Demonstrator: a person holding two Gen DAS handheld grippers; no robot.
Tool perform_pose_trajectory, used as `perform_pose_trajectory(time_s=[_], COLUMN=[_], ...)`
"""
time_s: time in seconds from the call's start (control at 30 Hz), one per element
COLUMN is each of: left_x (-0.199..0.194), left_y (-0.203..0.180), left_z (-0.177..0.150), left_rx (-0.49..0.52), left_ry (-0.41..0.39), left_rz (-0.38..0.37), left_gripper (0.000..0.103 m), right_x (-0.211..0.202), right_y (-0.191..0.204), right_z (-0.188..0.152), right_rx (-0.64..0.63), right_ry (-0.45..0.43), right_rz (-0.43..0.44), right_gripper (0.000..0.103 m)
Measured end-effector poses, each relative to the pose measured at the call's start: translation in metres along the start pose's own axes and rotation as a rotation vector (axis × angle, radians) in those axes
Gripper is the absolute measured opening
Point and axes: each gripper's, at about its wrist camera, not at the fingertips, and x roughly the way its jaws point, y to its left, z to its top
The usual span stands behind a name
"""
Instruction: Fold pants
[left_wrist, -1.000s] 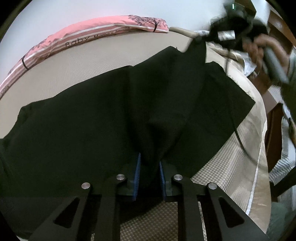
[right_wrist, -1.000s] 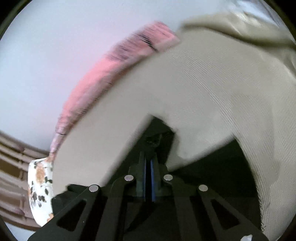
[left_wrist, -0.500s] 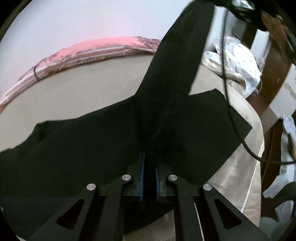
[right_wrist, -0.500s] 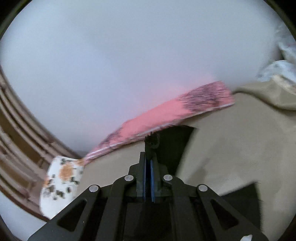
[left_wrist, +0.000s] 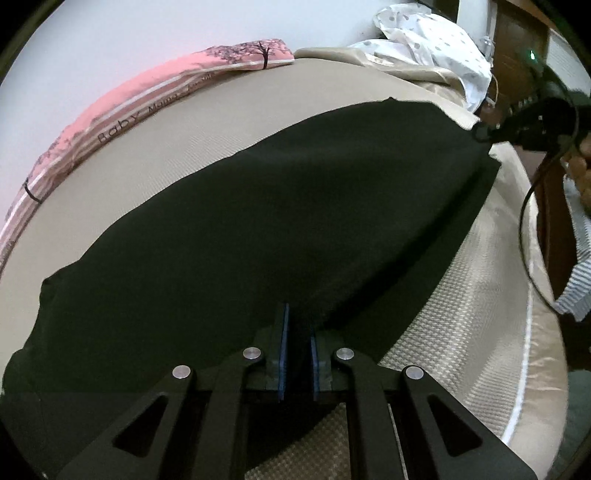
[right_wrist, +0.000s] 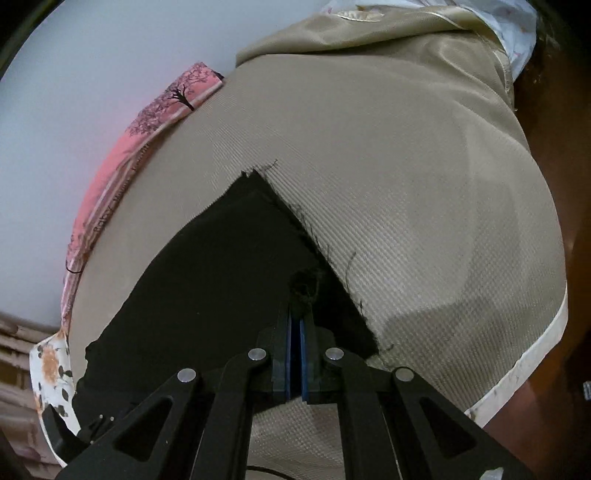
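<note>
Black pants (left_wrist: 280, 206) lie spread across a beige mattress (left_wrist: 207, 122), one layer folded over another along the near edge. My left gripper (left_wrist: 297, 332) is shut on the near edge of the black cloth. In the right wrist view the frayed cuff end of the pants (right_wrist: 236, 258) lies on the mattress (right_wrist: 424, 206), and my right gripper (right_wrist: 296, 314) is shut on a bunched bit of that cuff. The right gripper (left_wrist: 532, 122) also shows at the far right of the left wrist view, low at the pants' end, with a hand (left_wrist: 580, 173) behind it.
A pink printed pillow (left_wrist: 122, 110) lies along the far edge by the white wall. A white dotted cloth (left_wrist: 432, 40) and a satin beige sheet (right_wrist: 369, 33) are heaped at the head end. A floral cloth (right_wrist: 48, 373) hangs at the left. The mattress edge (left_wrist: 524, 332) drops off at the right.
The right gripper lifted the pant leg high, carried it over and brought it down, so the raised leg now lies flat over the other. The left gripper's jaws have closed further on the cloth.
</note>
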Motion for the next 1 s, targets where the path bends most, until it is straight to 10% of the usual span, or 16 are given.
perform_pose_trajectory(time_s=[0.37,0.73,1.0], left_x=[0.000,-0.048,-0.064], left_y=[-0.003,0.025,0.103], left_z=[-0.002,-0.008,-0.031], left_rx=[0.036,-0.087,-0.281], left_ry=[0.040,-0.035,-0.077], left_rz=[-0.033,-0.175,0.009], left_gripper=[0.012,0.061,0.064], right_x=[0.020,0.017,0.018], right_y=[-0.008,-0.002,-0.001], right_z=[-0.025,-0.026,-0.028], right_rx=[-0.020,-0.058,-0.061], right_ry=[0.047,0.062,0.040], right_rz=[-0.071,-0.073,-0.126], right_gripper=[0.003,0.005,0.002])
